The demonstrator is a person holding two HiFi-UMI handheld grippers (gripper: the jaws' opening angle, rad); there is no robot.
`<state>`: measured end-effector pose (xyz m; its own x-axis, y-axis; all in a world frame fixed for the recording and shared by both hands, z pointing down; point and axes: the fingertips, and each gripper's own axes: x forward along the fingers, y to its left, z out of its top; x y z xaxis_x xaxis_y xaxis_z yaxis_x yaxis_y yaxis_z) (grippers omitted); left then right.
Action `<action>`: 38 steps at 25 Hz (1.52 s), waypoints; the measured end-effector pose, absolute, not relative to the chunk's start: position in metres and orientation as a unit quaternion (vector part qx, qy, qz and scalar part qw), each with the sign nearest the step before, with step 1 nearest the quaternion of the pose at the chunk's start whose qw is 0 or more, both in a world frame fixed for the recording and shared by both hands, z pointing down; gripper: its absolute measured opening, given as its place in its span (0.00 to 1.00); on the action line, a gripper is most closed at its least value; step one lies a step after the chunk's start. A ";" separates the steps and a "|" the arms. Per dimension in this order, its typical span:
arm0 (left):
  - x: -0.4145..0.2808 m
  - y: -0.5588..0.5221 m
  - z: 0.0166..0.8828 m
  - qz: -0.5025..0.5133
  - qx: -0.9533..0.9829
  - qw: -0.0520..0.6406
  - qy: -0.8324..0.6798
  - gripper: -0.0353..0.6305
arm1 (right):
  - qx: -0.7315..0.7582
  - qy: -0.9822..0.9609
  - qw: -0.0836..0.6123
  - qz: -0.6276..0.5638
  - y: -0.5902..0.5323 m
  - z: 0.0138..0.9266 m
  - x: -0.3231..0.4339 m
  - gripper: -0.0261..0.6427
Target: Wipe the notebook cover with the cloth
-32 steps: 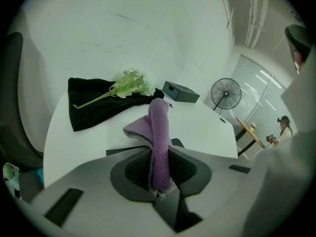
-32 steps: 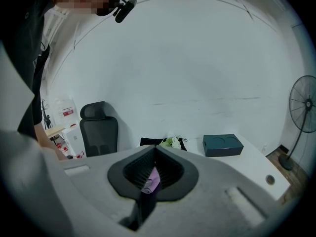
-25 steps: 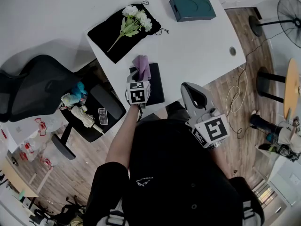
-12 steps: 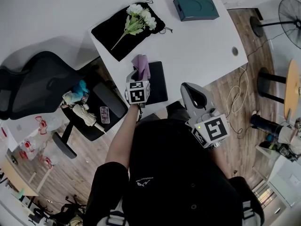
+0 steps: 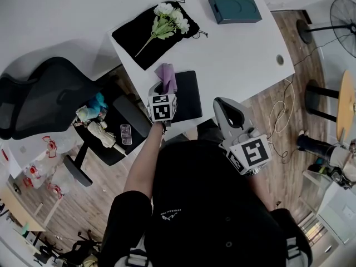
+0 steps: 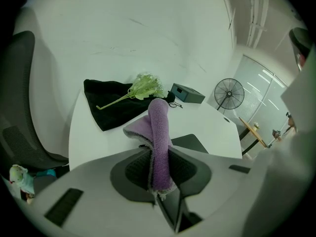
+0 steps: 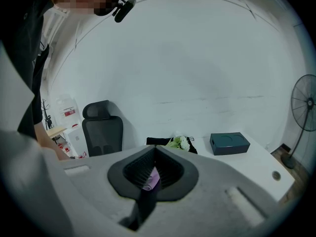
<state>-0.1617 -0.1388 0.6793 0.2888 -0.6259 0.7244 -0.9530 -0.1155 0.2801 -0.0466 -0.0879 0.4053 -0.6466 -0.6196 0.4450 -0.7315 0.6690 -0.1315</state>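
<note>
A black notebook (image 5: 190,93) lies flat near the front edge of the white table (image 5: 239,54). My left gripper (image 5: 164,89) hovers over the notebook's left part, shut on a purple cloth (image 5: 167,75). In the left gripper view the cloth (image 6: 159,137) stands up as a roll between the pads of that gripper (image 6: 159,174), with the notebook (image 6: 191,142) just beyond it. My right gripper (image 5: 223,105) hangs off the table's front edge, to the right of the notebook. Its jaws (image 7: 154,171) are shut with nothing held.
At the table's back left lies a black pouch (image 5: 146,38) with a white flower sprig (image 5: 168,16) on it. A teal box (image 5: 235,8) sits at the back right. A black office chair (image 5: 50,96) stands left of the table, a fan (image 5: 342,15) to the right.
The table and its objects have slid slightly right in the head view. Both grippers keep nearly the same places, and the left one still holds the cloth.
</note>
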 end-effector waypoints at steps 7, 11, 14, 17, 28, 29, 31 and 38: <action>-0.171 -0.135 0.679 0.220 0.714 0.366 -0.554 0.16 | 0.382 -0.892 0.187 0.152 -0.080 0.406 -0.052 0.04; -0.177 -0.132 0.679 0.221 0.712 0.366 -0.557 0.16 | 0.383 -0.892 0.186 0.150 -0.076 0.405 -0.056 0.04; -0.180 -0.131 0.679 0.220 0.709 0.369 -0.559 0.16 | 0.383 -0.892 0.186 0.150 -0.073 0.406 -0.059 0.04; -0.184 -0.129 0.679 0.221 0.708 0.369 -0.559 0.16 | 0.385 -0.892 0.184 0.151 -0.070 0.407 -0.061 0.04; -0.197 -0.122 0.681 0.219 0.702 0.376 -0.565 0.16 | 0.387 -0.892 0.182 0.148 -0.060 0.405 -0.071 0.04; -0.199 -0.121 0.682 0.218 0.700 0.377 -0.566 0.16 | 0.387 -0.892 0.183 0.148 -0.059 0.405 -0.072 0.04; -0.202 -0.120 0.682 0.220 0.697 0.378 -0.569 0.16 | 0.389 -0.891 0.182 0.147 -0.057 0.404 -0.072 0.04; -0.210 -0.116 0.681 0.228 0.698 0.372 -0.568 0.16 | 0.393 -0.889 0.185 0.145 -0.049 0.404 -0.069 0.04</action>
<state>-0.2096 -0.1164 0.6813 0.2508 -0.6229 0.7410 -0.9624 -0.0779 0.2603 -0.0694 -0.0493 0.4043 -0.6221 -0.6458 0.4427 -0.7529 0.6485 -0.1120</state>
